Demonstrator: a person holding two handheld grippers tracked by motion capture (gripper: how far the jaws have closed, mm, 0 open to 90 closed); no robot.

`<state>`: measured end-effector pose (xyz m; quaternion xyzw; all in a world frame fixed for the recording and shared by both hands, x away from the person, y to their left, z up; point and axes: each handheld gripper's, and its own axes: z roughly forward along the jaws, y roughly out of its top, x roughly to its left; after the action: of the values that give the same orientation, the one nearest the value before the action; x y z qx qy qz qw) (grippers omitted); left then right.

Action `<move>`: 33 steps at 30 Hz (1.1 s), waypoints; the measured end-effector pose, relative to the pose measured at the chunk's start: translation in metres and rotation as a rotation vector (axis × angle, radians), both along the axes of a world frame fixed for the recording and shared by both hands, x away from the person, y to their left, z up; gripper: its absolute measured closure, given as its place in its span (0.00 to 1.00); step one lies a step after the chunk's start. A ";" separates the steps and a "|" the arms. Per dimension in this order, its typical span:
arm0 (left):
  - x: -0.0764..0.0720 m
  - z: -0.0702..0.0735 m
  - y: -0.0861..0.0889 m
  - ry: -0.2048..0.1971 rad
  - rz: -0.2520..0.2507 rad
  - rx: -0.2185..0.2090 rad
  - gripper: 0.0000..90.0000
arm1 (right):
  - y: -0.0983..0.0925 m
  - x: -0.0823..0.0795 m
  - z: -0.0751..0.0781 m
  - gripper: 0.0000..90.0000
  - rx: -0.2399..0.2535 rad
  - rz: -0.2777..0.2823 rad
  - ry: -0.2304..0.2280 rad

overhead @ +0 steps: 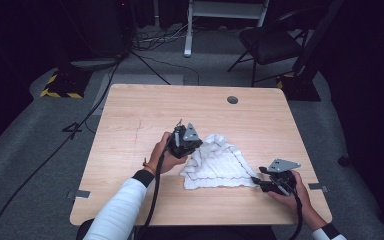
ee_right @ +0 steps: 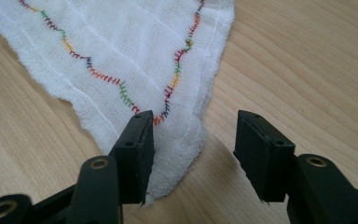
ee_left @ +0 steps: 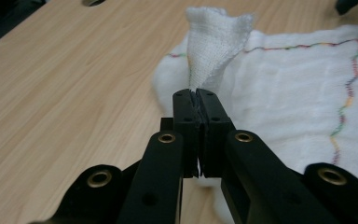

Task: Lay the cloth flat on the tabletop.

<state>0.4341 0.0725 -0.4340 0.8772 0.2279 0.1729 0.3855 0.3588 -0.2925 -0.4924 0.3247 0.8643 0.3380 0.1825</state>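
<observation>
A white gauze cloth [overhead: 219, 164] with a wavy multicoloured stitched border lies crumpled right of the table's middle. My left gripper [overhead: 199, 143] is at the cloth's left edge. In the left gripper view it [ee_left: 196, 99] is shut on a pinched fold of the cloth [ee_left: 214, 42], which rises as a peak above the jaws. My right gripper [overhead: 257, 180] rests low at the cloth's right corner. In the right gripper view it [ee_right: 193, 135] stands open, and the cloth's corner [ee_right: 177, 154] lies flat between the jaws beside the left one, with no pad pressing on it.
The wooden table [overhead: 130, 125] has a round cable hole [overhead: 232, 100] near its far edge. Behind the table on the grey floor stand a folding chair [overhead: 272, 42], a white frame leg [overhead: 187, 30] and loose cables [overhead: 80, 120].
</observation>
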 end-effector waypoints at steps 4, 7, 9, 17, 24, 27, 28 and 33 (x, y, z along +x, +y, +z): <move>0.006 -0.002 0.026 0.009 0.063 -0.021 0.97 | 0.000 -0.001 0.000 0.53 -0.005 0.003 -0.005; 0.011 -0.005 0.043 0.012 0.104 -0.022 0.97 | 0.000 0.000 0.000 0.53 -0.003 0.001 -0.001; 0.014 -0.007 0.054 0.012 0.133 -0.018 0.97 | 0.000 0.000 0.000 0.52 -0.006 -0.002 -0.001; 0.025 -0.024 0.092 0.044 0.238 0.002 0.97 | 0.000 0.000 0.001 0.51 -0.007 -0.002 0.001; 0.028 -0.031 0.096 0.064 0.302 -0.008 0.76 | 0.000 0.002 0.003 0.50 -0.013 -0.006 0.001; 0.021 -0.027 0.090 0.085 0.257 -0.072 0.66 | 0.004 0.007 0.013 0.51 0.006 -0.003 -0.031; 0.018 -0.027 0.085 0.094 0.234 -0.082 0.66 | 0.004 0.007 0.013 0.51 0.006 -0.003 -0.031; 0.006 -0.035 0.060 0.095 0.201 0.009 0.51 | 0.021 0.023 0.023 0.53 0.015 0.039 -0.065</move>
<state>0.4404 0.1322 -0.4689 0.8588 0.3321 0.1697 0.3511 0.3816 -0.2713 -0.4693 0.2982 0.8615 0.3582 0.2015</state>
